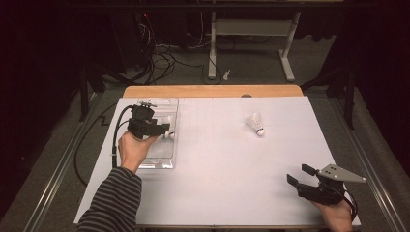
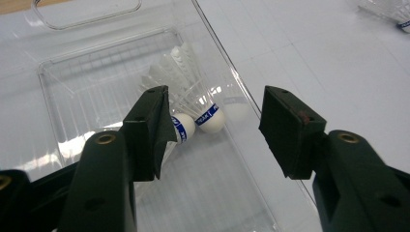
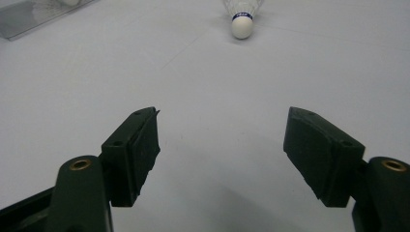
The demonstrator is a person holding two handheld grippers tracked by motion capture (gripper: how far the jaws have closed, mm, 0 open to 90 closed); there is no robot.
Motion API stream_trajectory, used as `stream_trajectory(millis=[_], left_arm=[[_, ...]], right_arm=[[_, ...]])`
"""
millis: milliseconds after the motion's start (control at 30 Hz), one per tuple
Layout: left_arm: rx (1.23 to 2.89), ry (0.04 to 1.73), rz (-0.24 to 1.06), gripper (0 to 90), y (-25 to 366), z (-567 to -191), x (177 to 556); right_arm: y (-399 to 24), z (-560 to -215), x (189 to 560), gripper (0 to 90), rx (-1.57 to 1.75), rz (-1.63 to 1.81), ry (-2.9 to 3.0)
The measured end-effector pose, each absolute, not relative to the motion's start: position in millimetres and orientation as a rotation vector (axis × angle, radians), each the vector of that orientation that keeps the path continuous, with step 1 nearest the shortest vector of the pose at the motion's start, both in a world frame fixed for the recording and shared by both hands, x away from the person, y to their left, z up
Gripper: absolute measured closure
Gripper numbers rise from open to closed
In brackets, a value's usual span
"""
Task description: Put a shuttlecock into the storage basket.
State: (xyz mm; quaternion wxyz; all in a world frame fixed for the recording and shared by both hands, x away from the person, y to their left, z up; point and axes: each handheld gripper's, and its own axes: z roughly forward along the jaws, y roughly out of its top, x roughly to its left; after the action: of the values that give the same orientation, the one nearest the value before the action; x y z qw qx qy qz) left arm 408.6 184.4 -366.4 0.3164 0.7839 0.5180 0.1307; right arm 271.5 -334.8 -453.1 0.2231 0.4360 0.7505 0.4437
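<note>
Hovering released over the tray (image 2: 121,58), the left gripper (image 2: 212,121) could nudge its shuttlecocks (image 2: 196,104); right gripper (image 3: 220,145), at five o'clock, gapes empty.

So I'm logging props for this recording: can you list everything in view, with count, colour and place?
shuttlecocks in tray: two, white with blue bands, lying side by side in the clear tray, cork ends toward the left gripper
loose shuttlecock: one, white with a blue band, lying on the sheet right of centre
tray: one, clear plastic, at the left of the sheet
sheet: one, white, covering most of the table
table: one, wooden edge showing at the far side
left gripper: one, black, jaws open above the tray, nothing between them
right gripper: one, black with a grey plate, jaws open, near right corner
</note>
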Motion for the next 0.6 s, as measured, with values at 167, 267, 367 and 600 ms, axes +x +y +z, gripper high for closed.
stream_trajectory(millis=[167,267,367,600], left_arm=[[2.066,1.355,0.350,42.8,184.9,-366.0,403.4],[2.063,1.346,0.355,41.8,185.8,-365.1,400.4],[2.060,1.340,0.355,41.1,186.4,-364.9,397.3],[2.043,1.330,0.340,40.6,189.0,-364.6,391.6]], right_arm=[[-335.0,-453.1,271.5,29.0,1.204,1.226,2.071],[-334.9,-453.1,271.6,29.0,1.202,1.226,2.072],[-335.0,-453.0,271.5,29.0,1.203,1.226,2.071],[-334.8,-453.0,271.5,29.0,1.204,1.225,2.071]])
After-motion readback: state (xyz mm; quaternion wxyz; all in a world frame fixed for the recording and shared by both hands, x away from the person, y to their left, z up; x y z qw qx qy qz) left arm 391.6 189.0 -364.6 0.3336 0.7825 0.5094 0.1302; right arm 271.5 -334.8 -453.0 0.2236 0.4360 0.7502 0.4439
